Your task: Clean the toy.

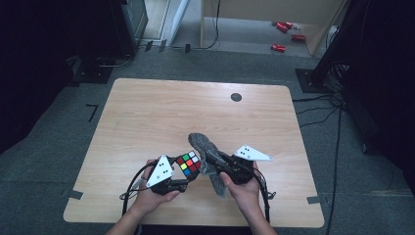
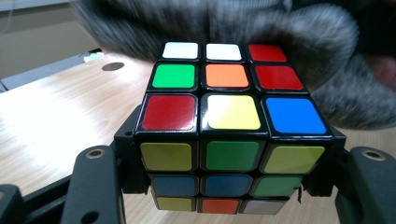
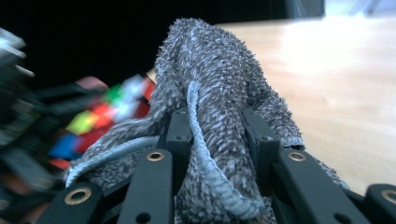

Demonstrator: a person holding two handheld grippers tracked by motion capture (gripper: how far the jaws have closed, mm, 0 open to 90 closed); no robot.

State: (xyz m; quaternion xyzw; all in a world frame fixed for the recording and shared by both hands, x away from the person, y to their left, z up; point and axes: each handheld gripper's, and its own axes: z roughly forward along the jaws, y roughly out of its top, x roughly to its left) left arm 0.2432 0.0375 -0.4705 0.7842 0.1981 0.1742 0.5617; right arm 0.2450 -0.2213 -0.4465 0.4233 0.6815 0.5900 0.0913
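A scrambled Rubik's cube (image 1: 188,164) (image 2: 229,126) is held just above the wooden table (image 1: 147,112), with my left gripper (image 1: 183,176) (image 2: 229,175) shut on its sides. A grey fuzzy cloth (image 1: 205,149) (image 3: 210,93) with a pale blue hem is pinched in my right gripper (image 1: 215,161) (image 3: 217,135), which is shut on it. The cloth lies against the cube's right side. In the right gripper view the cube (image 3: 100,121) appears blurred to the left of the cloth. In the left gripper view the cloth (image 2: 280,37) rises behind the cube.
A dark round grommet (image 1: 236,97) sits near the table's far edge. Red cans (image 1: 286,34) lie on the floor beyond the table. Black stands and cables (image 1: 323,73) flank the right side.
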